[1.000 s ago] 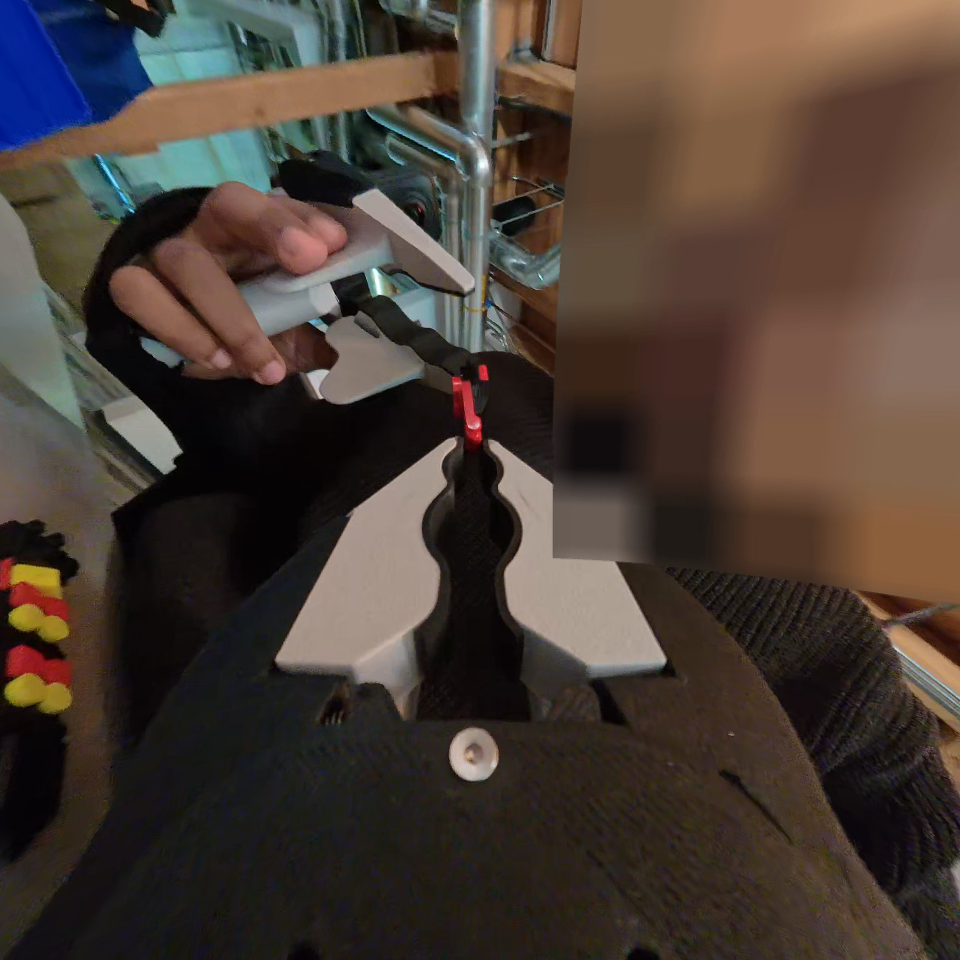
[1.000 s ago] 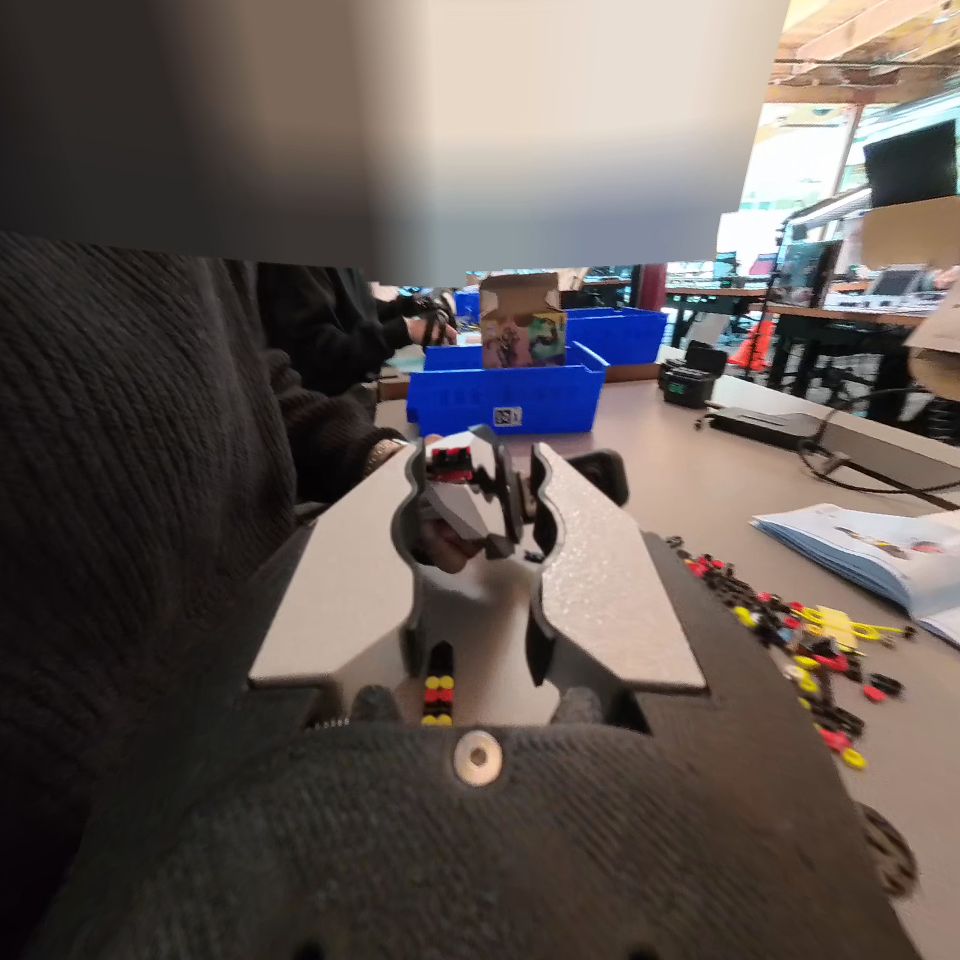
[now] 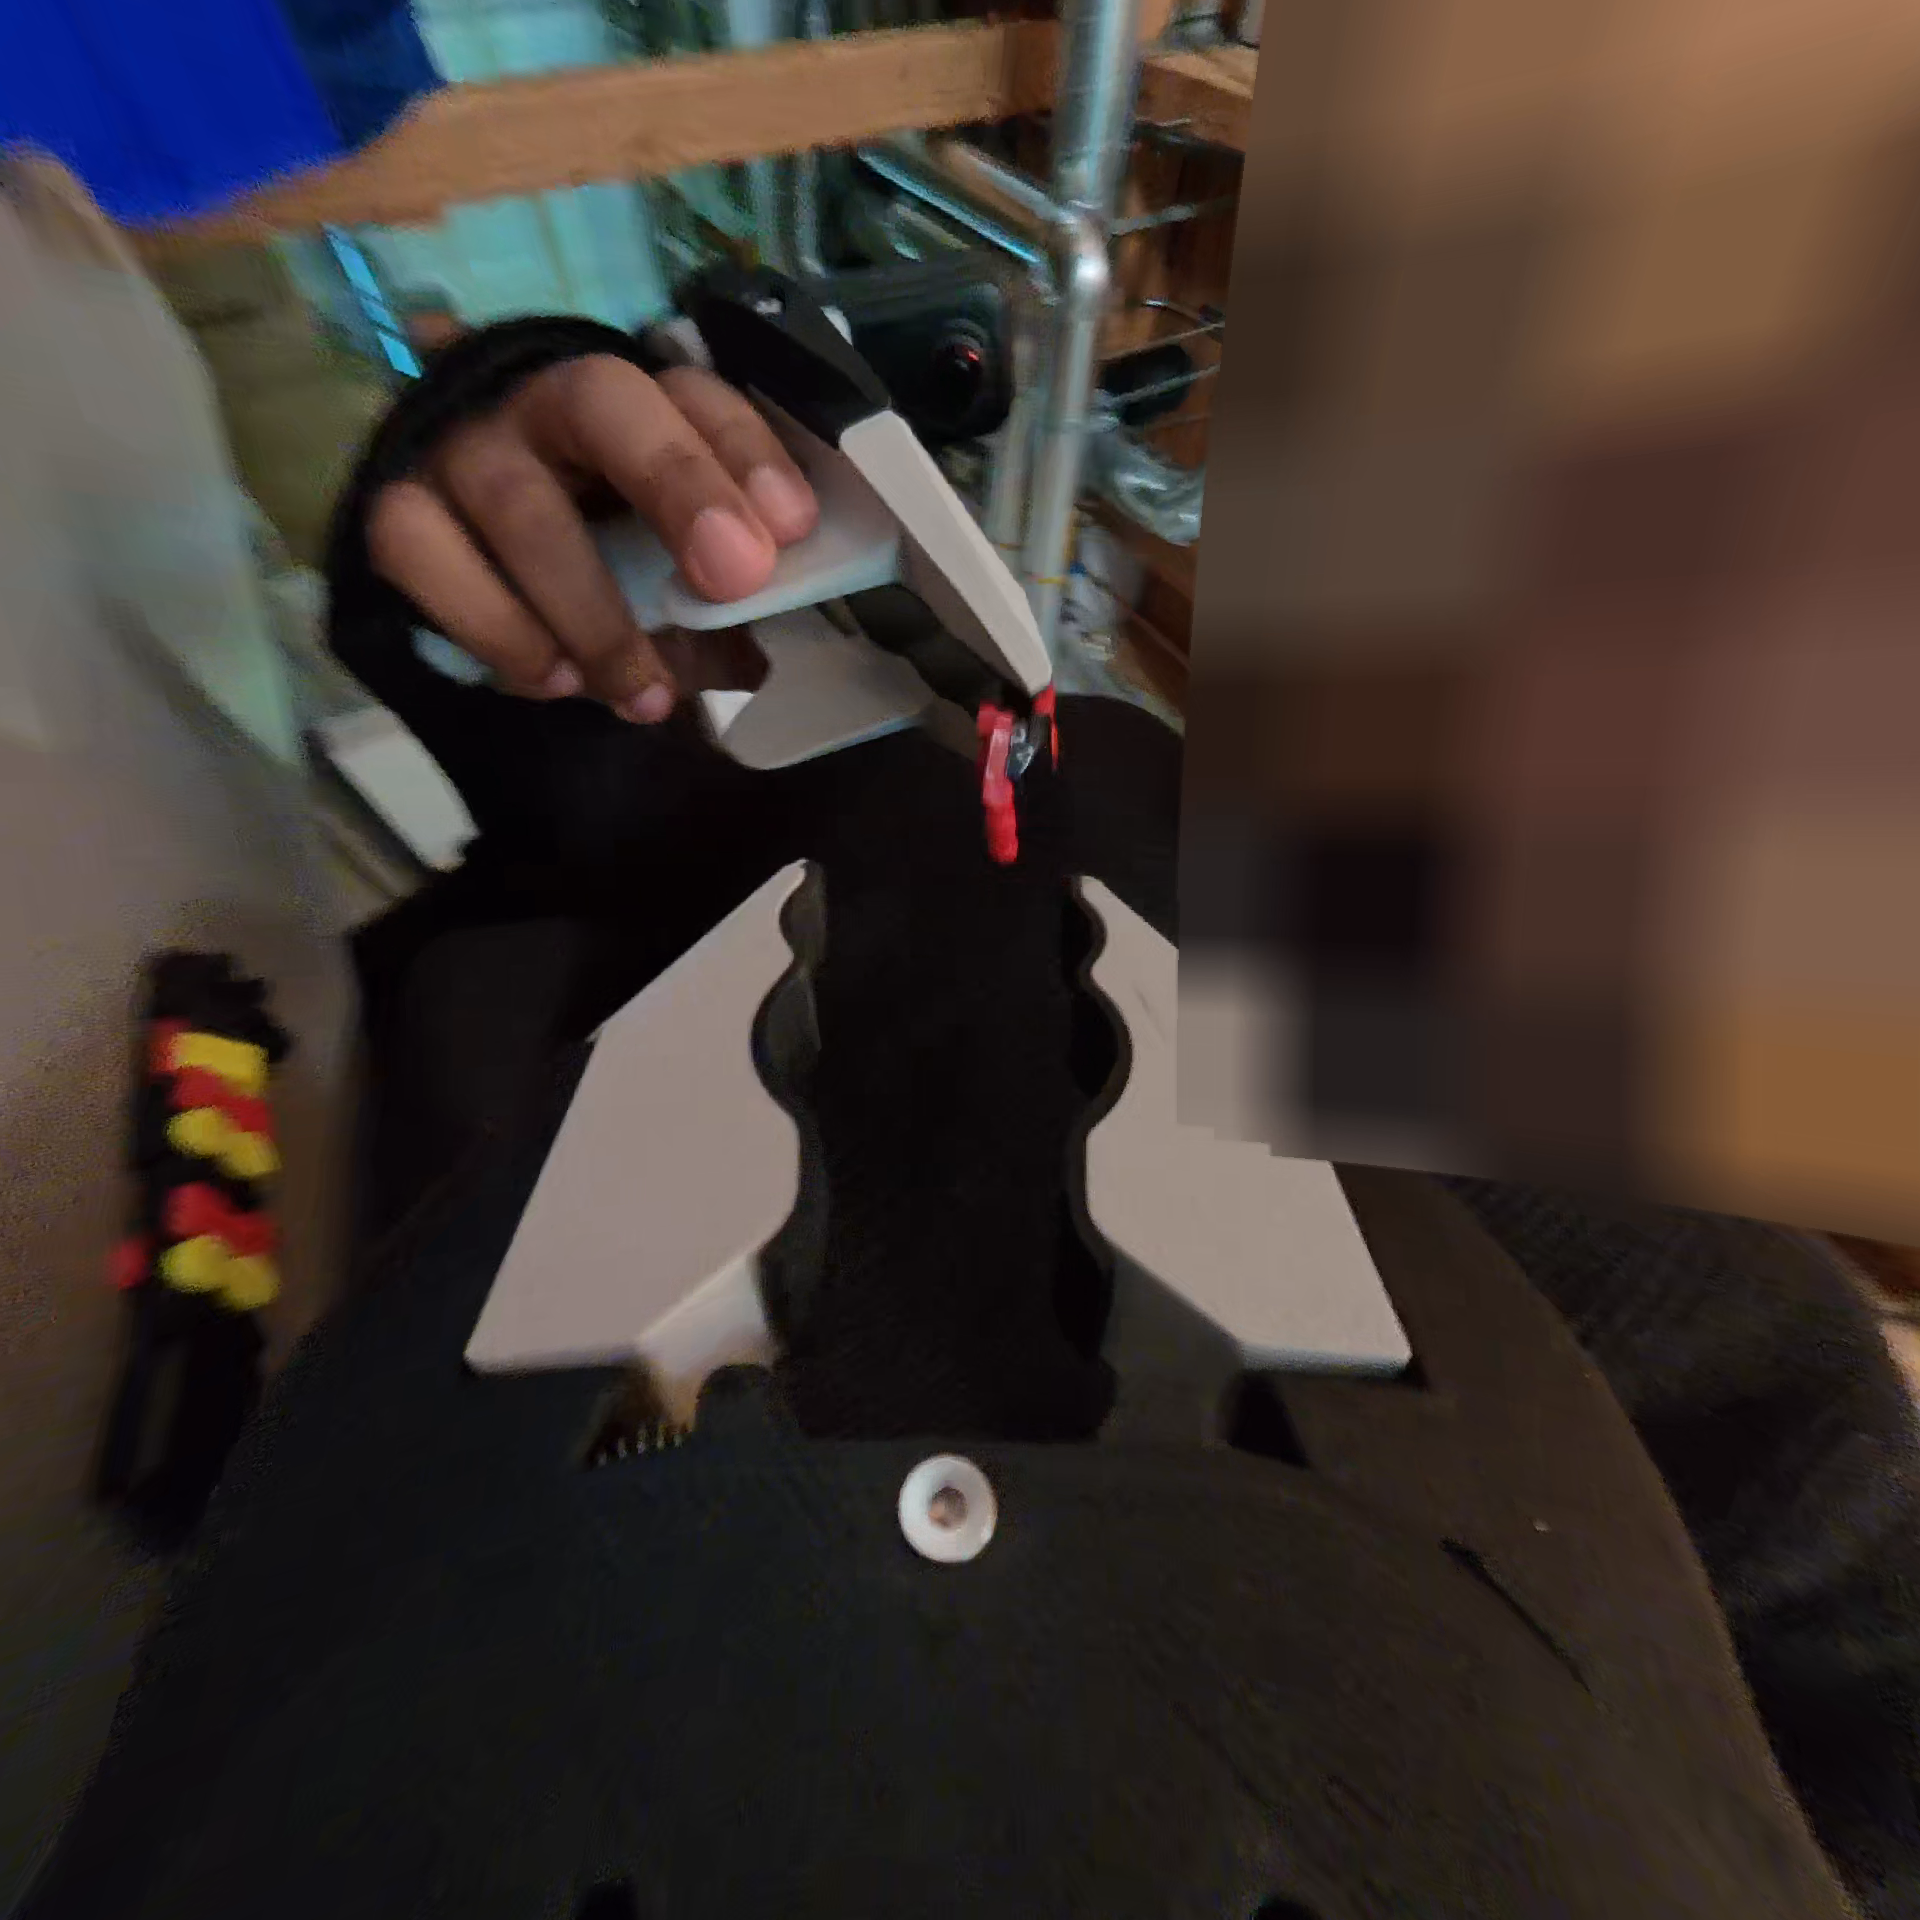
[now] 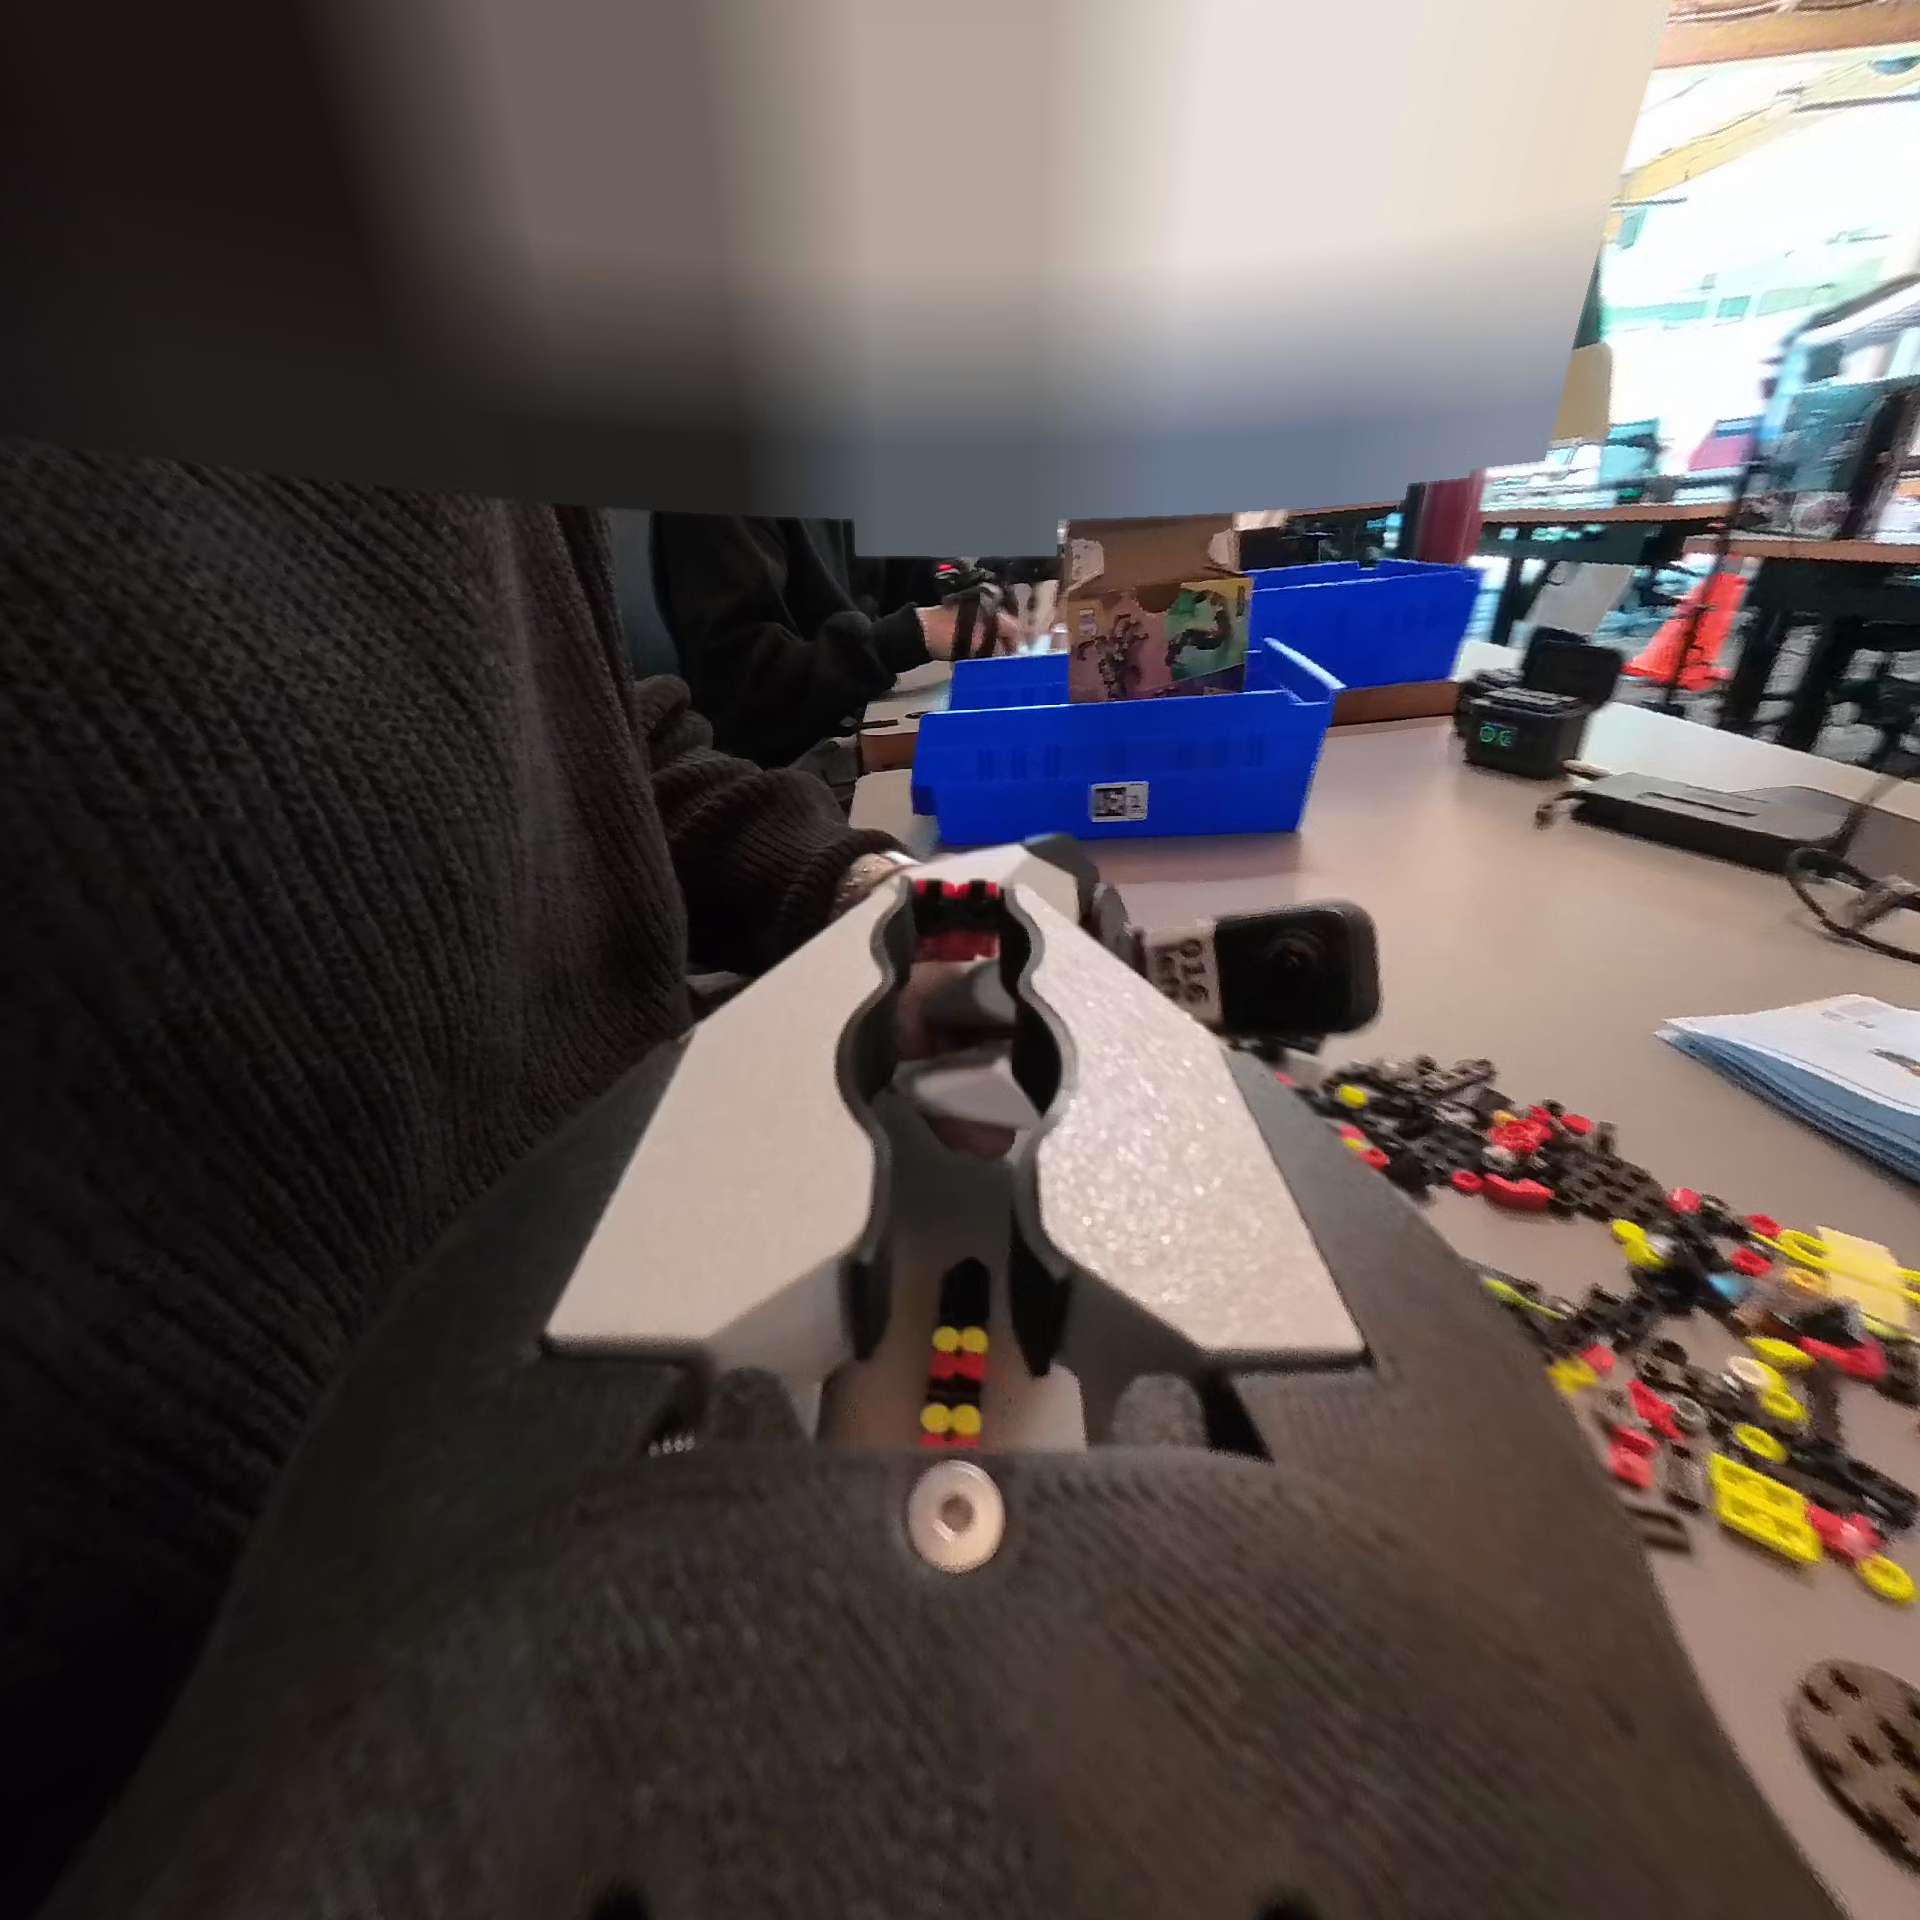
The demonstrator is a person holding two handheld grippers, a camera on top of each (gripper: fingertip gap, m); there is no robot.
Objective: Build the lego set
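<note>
My left gripper (image 3: 940,894) is open and empty, its grey fingers spread in front of a dark sweater. Just beyond its tips, my right gripper (image 3: 1023,707), held by a hand (image 3: 582,540), is shut on a small red and black lego piece (image 3: 1000,779) that hangs down from its tips. In the right wrist view my right gripper (image 4: 954,904) pinches that piece (image 4: 951,920) between its fingertips, with the left gripper's grey fingers (image 4: 966,1101) visible behind the gap. A black strip with red and yellow pieces (image 3: 208,1143) lies on the table; it also shows in the right wrist view (image 4: 956,1382).
A pile of loose black, red and yellow pieces (image 4: 1662,1299) lies on the grey table at the right. An instruction booklet (image 4: 1818,1081) lies beyond it. A blue bin (image 4: 1122,769) holding a cardboard box (image 4: 1158,634) stands farther back. Another person works behind it. Both grippers' tips are close together, under 4 cm apart.
My left gripper was shut on the red piece and has opened and pulled back. My right gripper has closed on the piece and now holds it alone.
</note>
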